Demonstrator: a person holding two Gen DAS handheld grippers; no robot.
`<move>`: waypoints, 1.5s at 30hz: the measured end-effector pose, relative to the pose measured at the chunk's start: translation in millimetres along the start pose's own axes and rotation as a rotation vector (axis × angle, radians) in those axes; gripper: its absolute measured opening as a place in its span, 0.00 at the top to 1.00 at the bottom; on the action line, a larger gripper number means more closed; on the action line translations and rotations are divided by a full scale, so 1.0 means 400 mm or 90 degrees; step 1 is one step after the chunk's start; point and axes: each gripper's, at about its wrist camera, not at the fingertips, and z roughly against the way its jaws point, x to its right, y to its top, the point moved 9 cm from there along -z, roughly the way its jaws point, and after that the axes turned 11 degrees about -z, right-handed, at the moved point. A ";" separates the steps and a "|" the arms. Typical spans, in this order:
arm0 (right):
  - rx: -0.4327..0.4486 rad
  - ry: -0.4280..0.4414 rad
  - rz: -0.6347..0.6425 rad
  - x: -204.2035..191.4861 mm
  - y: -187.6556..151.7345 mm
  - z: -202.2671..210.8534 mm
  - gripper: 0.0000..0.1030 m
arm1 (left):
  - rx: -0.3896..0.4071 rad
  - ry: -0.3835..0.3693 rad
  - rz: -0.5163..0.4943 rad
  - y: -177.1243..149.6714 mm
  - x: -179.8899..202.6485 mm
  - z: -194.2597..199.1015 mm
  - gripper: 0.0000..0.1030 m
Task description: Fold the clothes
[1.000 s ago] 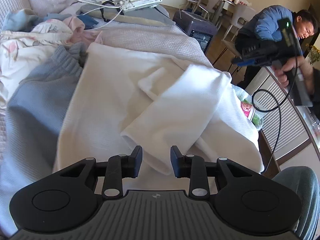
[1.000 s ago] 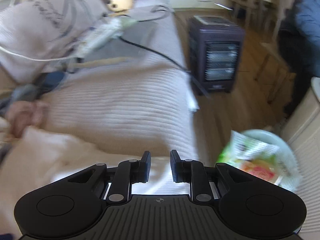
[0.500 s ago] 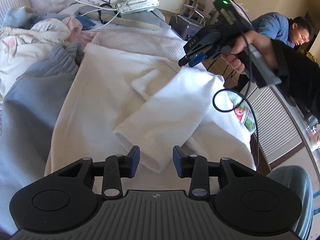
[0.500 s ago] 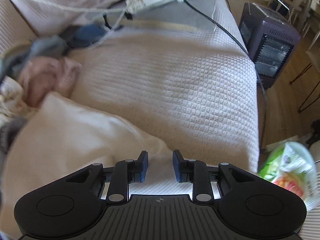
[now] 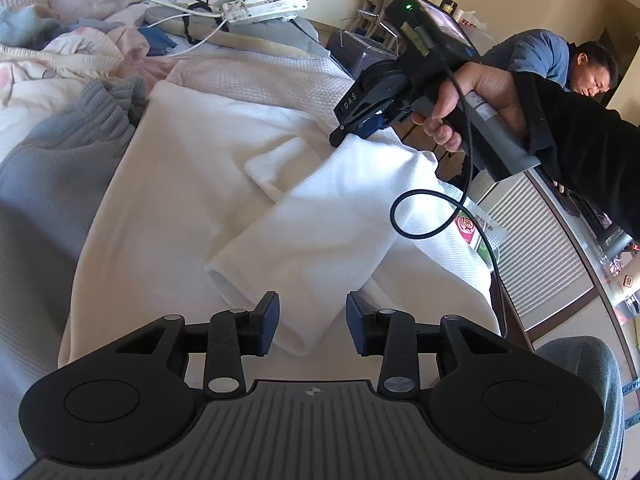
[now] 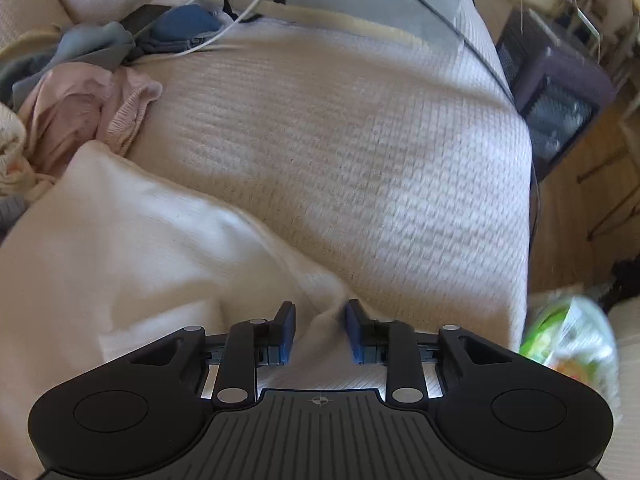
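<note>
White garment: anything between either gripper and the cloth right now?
Nothing visible. The left gripper is open with the folded sleeve's cuff just beyond its fingertips. The right gripper is open with a ridge of the white garment between its pads. Cables lie farther back, clear of both.

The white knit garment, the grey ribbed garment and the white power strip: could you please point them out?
White knit garment (image 5: 320, 216), left wrist view, folded sleeve.
Grey ribbed garment (image 5: 60, 152), left wrist view, ribbed body.
White power strip (image 5: 266, 6), left wrist view, casing middle.
</note>
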 end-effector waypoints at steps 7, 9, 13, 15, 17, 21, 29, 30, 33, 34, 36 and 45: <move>0.072 -0.013 -0.042 0.037 0.076 0.042 0.90 | -0.008 -0.006 0.018 -0.009 -0.013 -0.008 0.67; 0.084 -0.021 -0.060 0.051 0.102 0.040 1.00 | -0.008 -0.006 0.016 -0.010 -0.011 -0.007 0.67; 0.081 -0.047 -0.090 0.072 0.134 0.004 1.00 | -0.008 -0.004 0.017 -0.013 -0.014 -0.003 0.67; 0.074 -0.043 -0.100 0.072 0.133 -0.007 1.00 | -0.010 0.001 0.019 -0.015 -0.022 0.004 0.67; 0.061 -0.016 -0.112 0.065 0.118 0.003 0.99 | -0.012 0.002 0.024 -0.017 -0.030 0.013 0.67; 0.049 0.037 -0.112 0.052 0.085 0.056 0.93 | -0.014 -0.001 0.024 -0.017 -0.035 0.017 0.66; 0.034 0.067 -0.057 0.022 0.029 0.118 0.93 | -0.009 -0.011 0.006 -0.009 -0.003 0.011 0.66; 0.027 0.061 -0.055 0.017 0.023 0.101 0.93 | -0.008 -0.012 0.004 -0.008 0.001 0.010 0.66; 0.009 0.044 -0.071 0.010 0.015 0.039 0.93 | -0.007 -0.013 0.000 -0.008 0.008 0.013 0.66; 0.004 0.037 -0.079 0.011 0.013 0.018 0.93 | -0.008 -0.011 0.002 -0.010 0.006 0.017 0.66; -0.006 0.033 -0.101 0.016 0.011 -0.021 0.95 | -0.009 -0.006 0.013 -0.016 -0.005 0.024 0.65; 0.010 0.024 -0.106 0.013 -0.007 -0.027 0.97 | -0.012 -0.006 0.015 -0.033 0.001 0.044 0.63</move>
